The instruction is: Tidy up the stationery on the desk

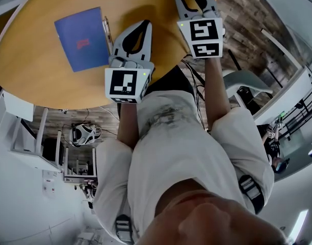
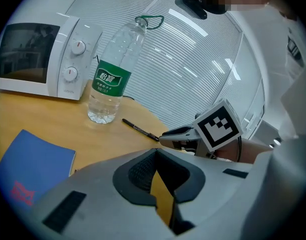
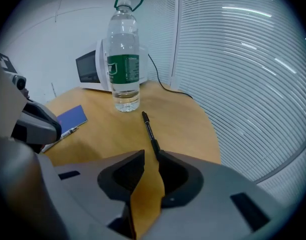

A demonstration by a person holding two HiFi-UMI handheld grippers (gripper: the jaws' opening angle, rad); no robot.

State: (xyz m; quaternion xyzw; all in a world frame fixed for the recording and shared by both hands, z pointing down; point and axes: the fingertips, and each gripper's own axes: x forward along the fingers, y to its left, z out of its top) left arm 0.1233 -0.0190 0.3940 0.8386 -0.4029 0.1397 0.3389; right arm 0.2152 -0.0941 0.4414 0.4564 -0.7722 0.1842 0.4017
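A blue notebook lies on the round wooden desk, with a silvery pen along its right edge. In the right gripper view, a black pen lies in front of a clear water bottle. Its near end runs down to the tips of my right gripper, which is open with only bare desk between the jaws. My left gripper is open and empty over the desk, right of the notebook. From there the black pen and the right gripper lie ahead.
A white microwave stands at the back of the desk beside the bottle. Window blinds curve round the desk's far side. The desk's rim is right under both grippers, against the person's body.
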